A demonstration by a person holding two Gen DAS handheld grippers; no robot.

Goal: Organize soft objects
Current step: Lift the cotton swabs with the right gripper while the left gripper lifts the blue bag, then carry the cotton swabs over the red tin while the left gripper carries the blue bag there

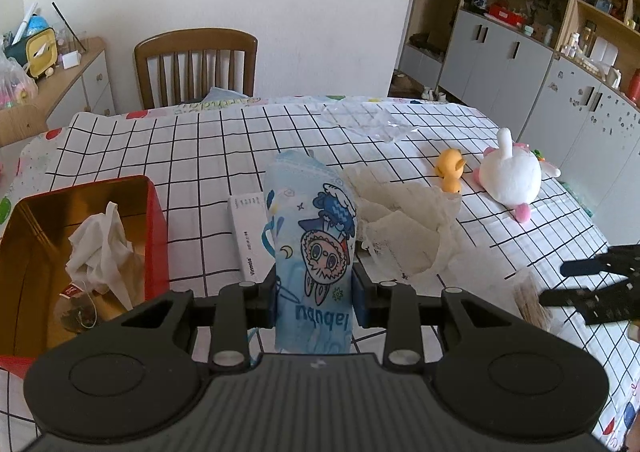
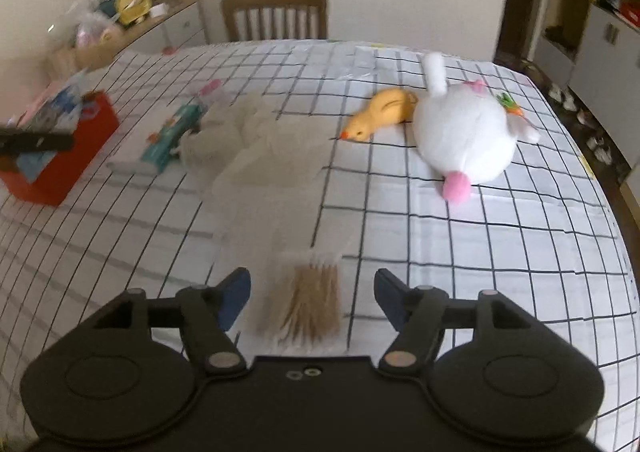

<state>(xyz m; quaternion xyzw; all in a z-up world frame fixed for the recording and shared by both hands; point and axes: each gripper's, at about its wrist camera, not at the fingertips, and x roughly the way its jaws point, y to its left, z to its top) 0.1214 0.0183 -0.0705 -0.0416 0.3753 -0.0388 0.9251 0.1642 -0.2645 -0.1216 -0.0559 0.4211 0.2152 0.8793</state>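
My left gripper (image 1: 314,292) is shut on a blue cartoon-printed tissue pack (image 1: 310,236) and holds it above the table, right of the red box (image 1: 154,211). The box holds a crumpled white tissue (image 1: 100,248) and a tea bag (image 1: 76,308). My right gripper (image 2: 312,296) is open, its fingers either side of a bag of cotton swabs (image 2: 310,300) on the table. A white plush rabbit (image 2: 464,139), a yellow duck toy (image 2: 380,113) and a cream lace cloth (image 2: 260,147) lie further back. The right gripper's fingers (image 1: 588,284) show in the left view.
The table has a black-grid white cloth (image 2: 480,252). A white flat box (image 1: 248,236) lies behind the tissue pack, and a teal packet (image 2: 172,135) lies beside the cloth. Clear plastic film (image 1: 364,119) lies at the back. A wooden chair (image 1: 196,67) stands behind the table.
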